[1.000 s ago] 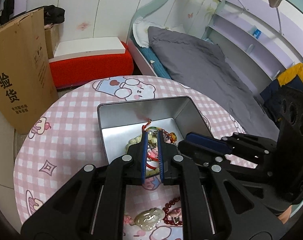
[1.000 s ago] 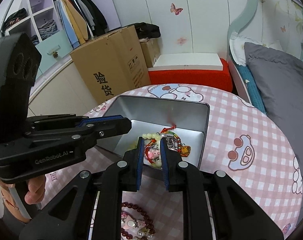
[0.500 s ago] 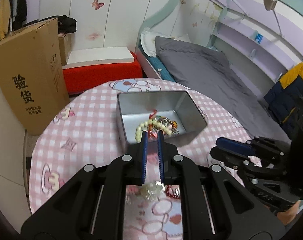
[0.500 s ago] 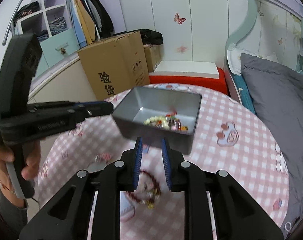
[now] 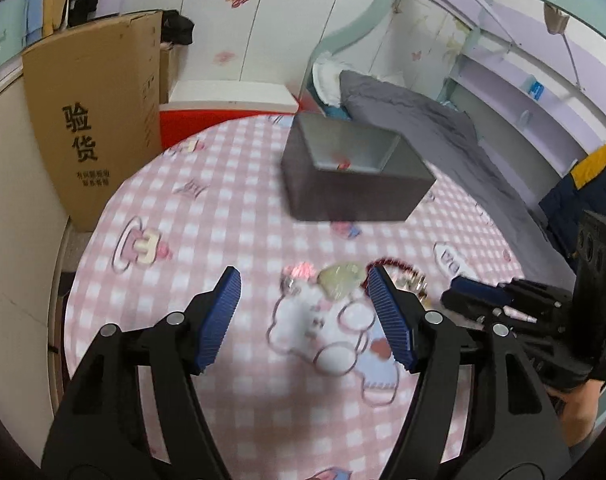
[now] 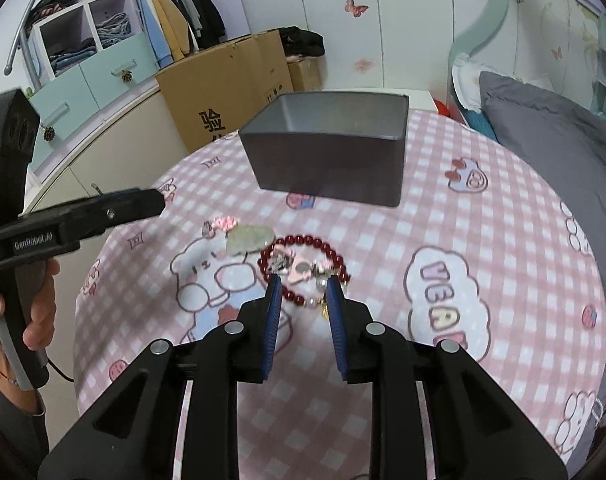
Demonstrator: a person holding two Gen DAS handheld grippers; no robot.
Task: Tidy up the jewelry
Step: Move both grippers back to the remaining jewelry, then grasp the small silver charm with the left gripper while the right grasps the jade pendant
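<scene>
A grey metal tin (image 6: 331, 152) stands at the far side of the round table; it also shows in the left wrist view (image 5: 355, 172), with a bit of red jewelry inside. A red bead bracelet with charms (image 6: 303, 268) lies on the pink checked cloth, with a pale green jade pendant (image 6: 249, 238) and a small pink charm (image 6: 225, 222) to its left. My right gripper (image 6: 303, 296) is open, its fingertips at the bracelet's near edge. My left gripper (image 5: 305, 284) is wide open and empty above the cloth, with the pendant (image 5: 341, 276) near its right finger.
A cardboard box (image 5: 91, 120) stands off the table's left edge. A red-and-white bench (image 5: 227, 104) sits behind the table. A bed with a grey cover (image 6: 559, 128) runs along the right. The table's edge (image 5: 87, 248) curves close on the left.
Both grippers have pulled back from the tin and dropped low toward the table. Both have opened, the left one wide. The right gripper now sits at the red bracelet.
</scene>
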